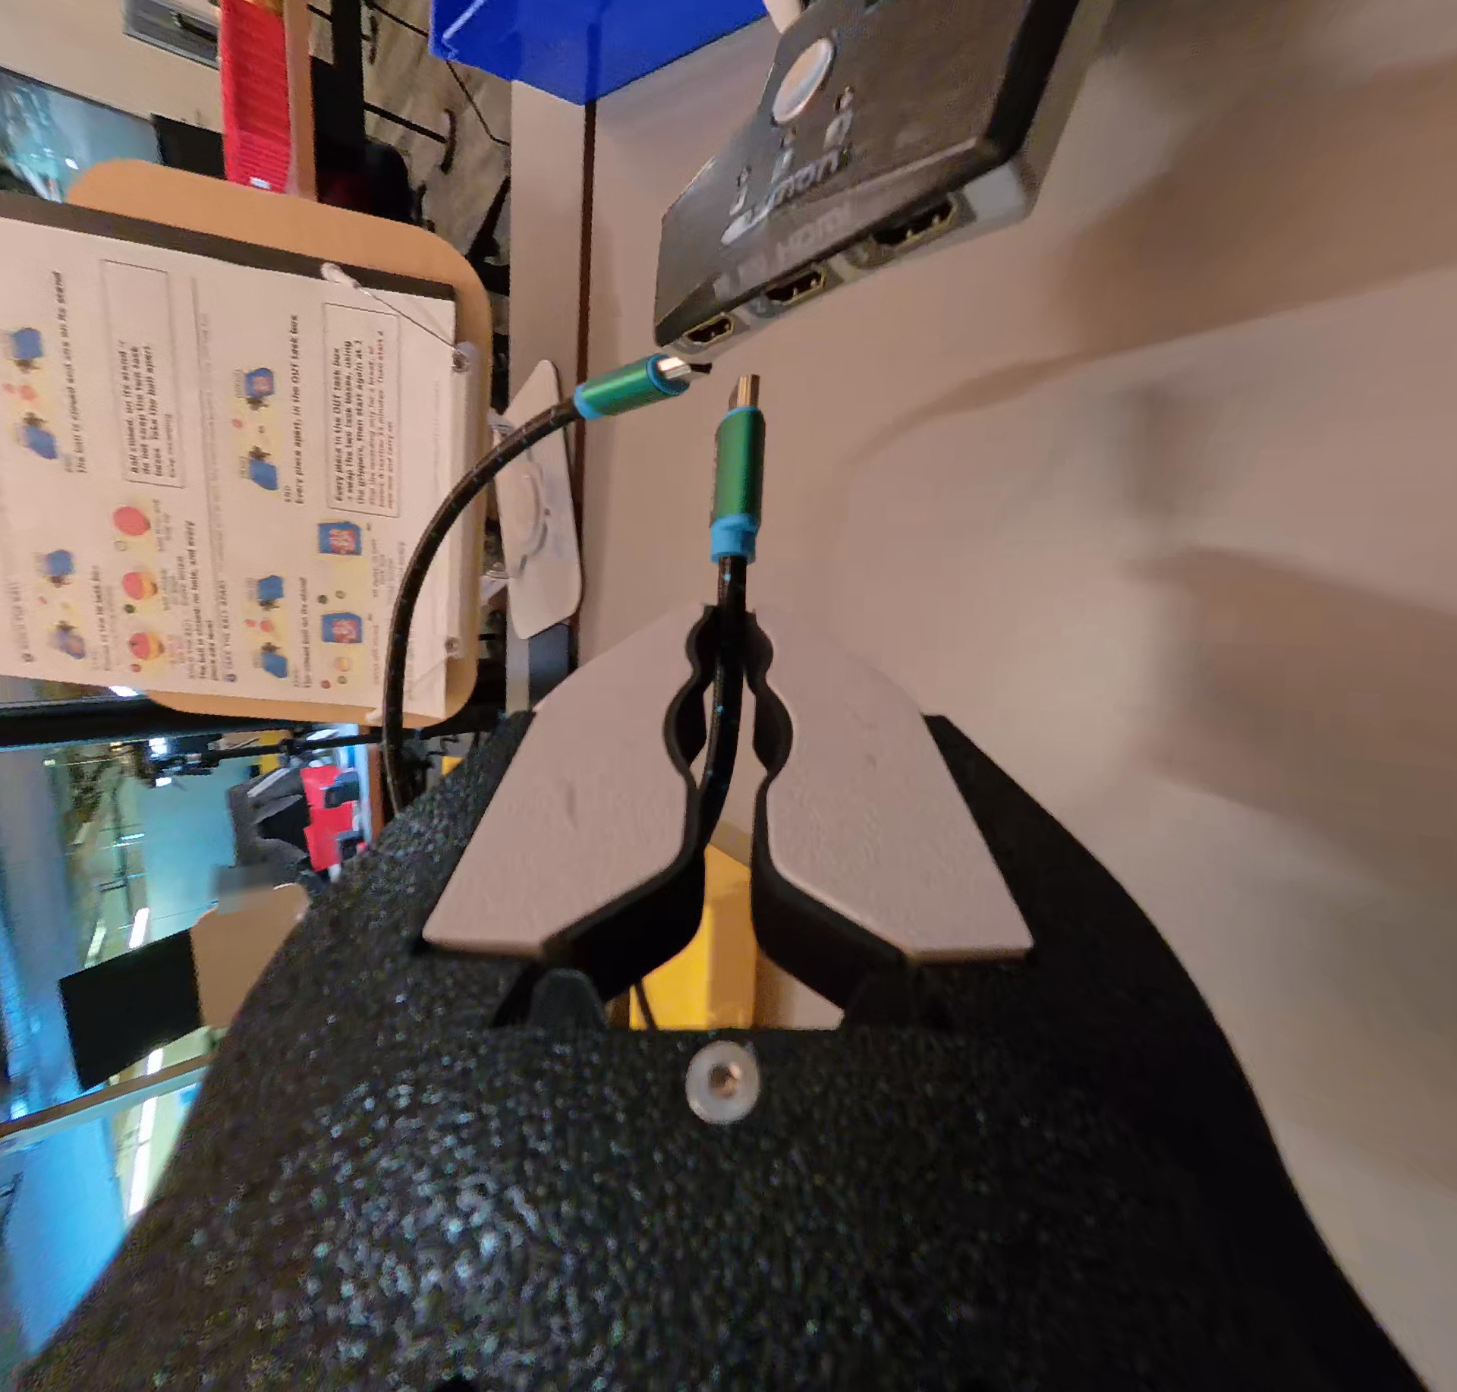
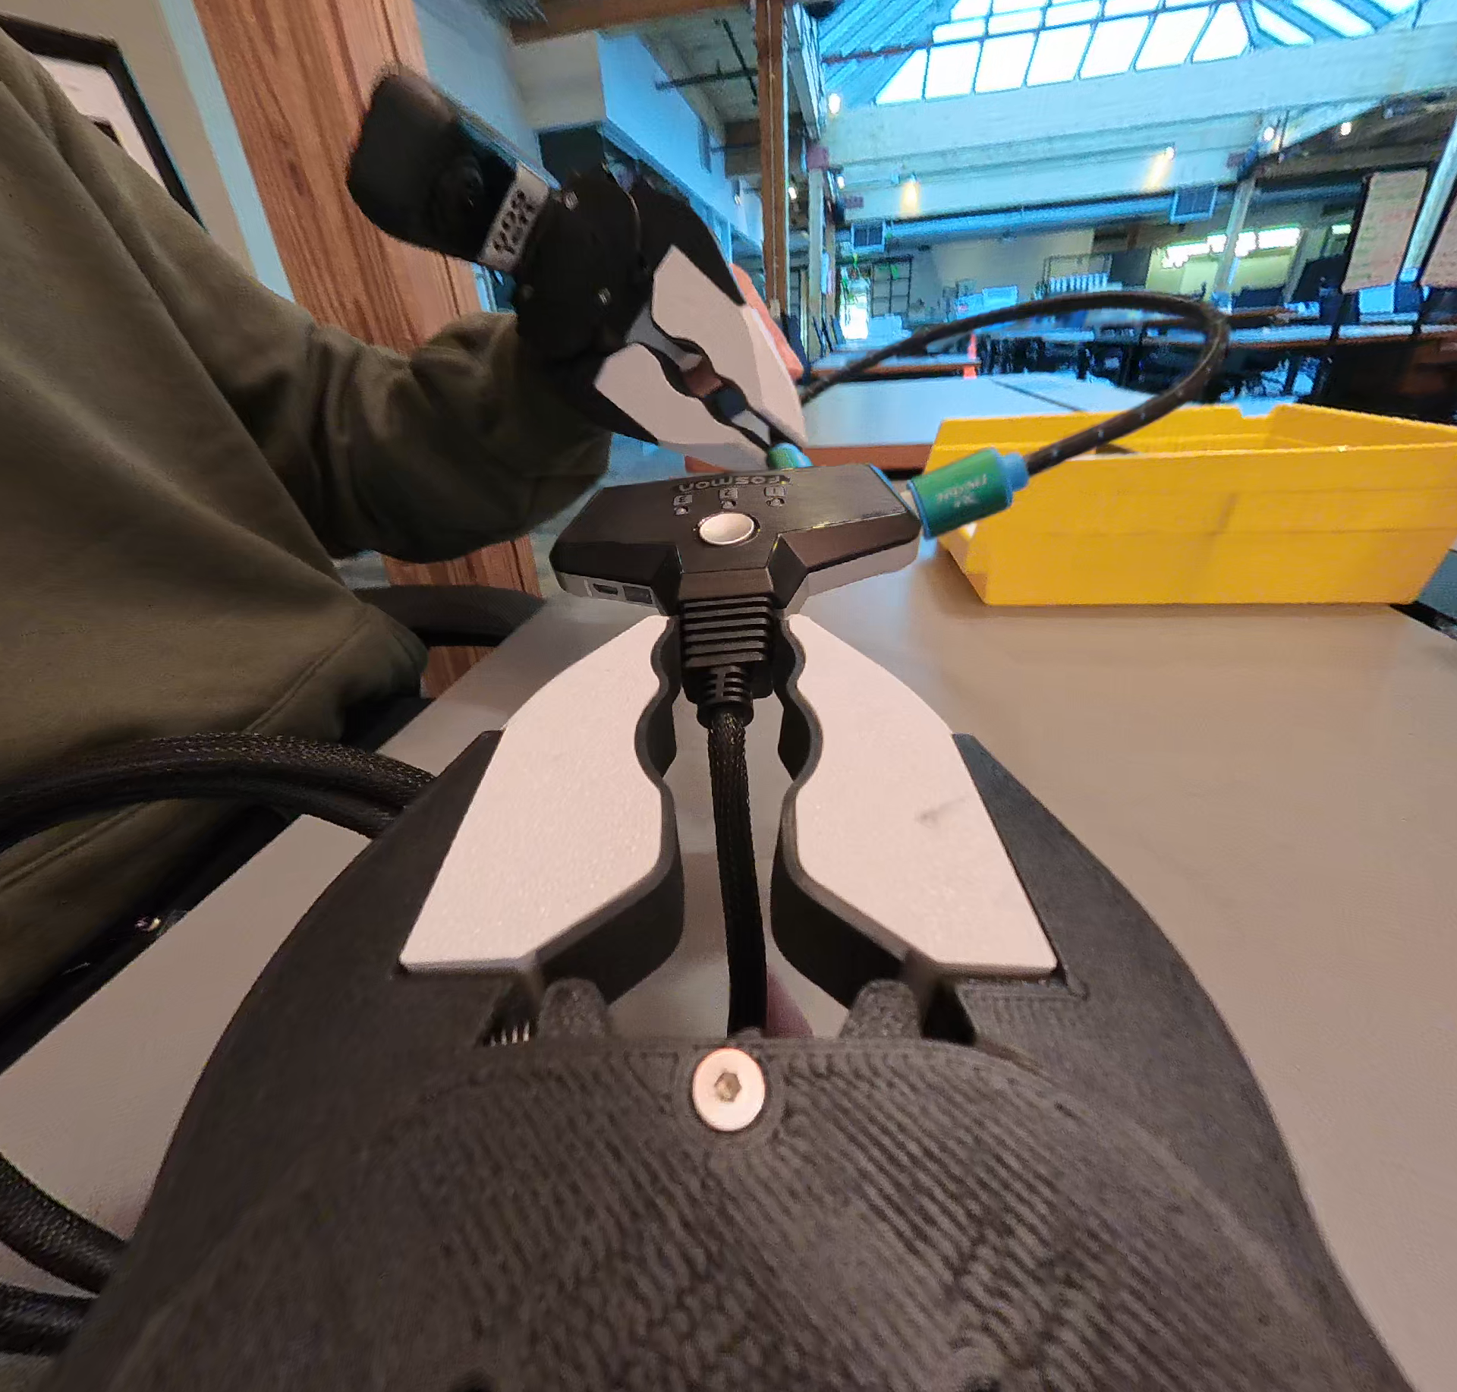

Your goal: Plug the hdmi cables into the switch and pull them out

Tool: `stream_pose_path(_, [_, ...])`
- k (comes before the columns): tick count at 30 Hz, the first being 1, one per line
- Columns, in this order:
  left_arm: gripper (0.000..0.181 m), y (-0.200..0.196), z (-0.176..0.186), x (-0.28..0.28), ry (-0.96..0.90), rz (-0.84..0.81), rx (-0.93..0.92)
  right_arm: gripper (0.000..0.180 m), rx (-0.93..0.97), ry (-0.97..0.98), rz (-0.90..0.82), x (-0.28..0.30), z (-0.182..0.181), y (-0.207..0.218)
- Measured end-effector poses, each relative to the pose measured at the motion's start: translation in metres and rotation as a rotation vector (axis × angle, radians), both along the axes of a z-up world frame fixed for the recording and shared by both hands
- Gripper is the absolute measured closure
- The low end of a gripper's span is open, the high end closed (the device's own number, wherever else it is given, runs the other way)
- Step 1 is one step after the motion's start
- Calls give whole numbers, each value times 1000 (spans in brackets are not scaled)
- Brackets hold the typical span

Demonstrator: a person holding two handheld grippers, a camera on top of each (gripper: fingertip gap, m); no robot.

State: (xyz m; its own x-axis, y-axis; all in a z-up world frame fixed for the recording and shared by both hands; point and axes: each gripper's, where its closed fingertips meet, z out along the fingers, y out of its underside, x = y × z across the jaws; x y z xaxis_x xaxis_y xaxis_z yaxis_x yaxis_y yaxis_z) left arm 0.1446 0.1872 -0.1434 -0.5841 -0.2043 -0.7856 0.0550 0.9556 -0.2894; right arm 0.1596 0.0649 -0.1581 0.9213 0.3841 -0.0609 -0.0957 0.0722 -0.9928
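The left hand-held gripper [image 1: 729, 629] is clamped on the black braided cable just behind a green HDMI plug [image 1: 737, 471]. The plug's metal tip points forward along the fingers, toward the switch [image 1: 859, 195]. The switch lies ahead and a little to the right. Its row of three ports faces the plug, and all three look empty. The plug's long axis is nearly in line with the middle port but not yet inside it.

The cable's other green plug [image 1: 631, 392] is just beside the switch's end port. The right hand-held gripper [image 2: 729, 644] is closed on the ribbed collar of the switch and holds it over the tabletop [image 2: 1143, 763].

I judge that the left one is nearer to the plug and must push it straight forward.
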Motion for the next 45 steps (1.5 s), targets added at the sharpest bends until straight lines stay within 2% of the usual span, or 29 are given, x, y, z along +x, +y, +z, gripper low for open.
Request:
stream_pose_path(1, [175,-1,1,2,-19,-8,12,157,15,8,5,0,2,-2])
stream_pose_path(10, [175,-11,17,14,-212,-47,107,157,28,30,27,1,5,-5])
stream_pose_path(21, [175,-17,22,6,-272,-200,195,157,15,72,77,1,6,-6])
stream_pose_path(29, [175,-16,22,5,-284,-257,216,157,-4,101,123,0,5,-6])
stream_pose_path(34, [175,-17,21,2,-247,-285,157,157,-11,108,137,0,4,-6])
stream_pose_path(41, [175,-19,20,5,-127,-294,-57,157,-13,135,148,2,5,-6])
stream_pose_path(43, [175,-19,22,6,-152,-310,-3,157,-15,139,153,2,5,-6])
stream_pose_path(45, [175,-16,22,9,-189,-317,129,157,-29,135,152,1,3,-5])
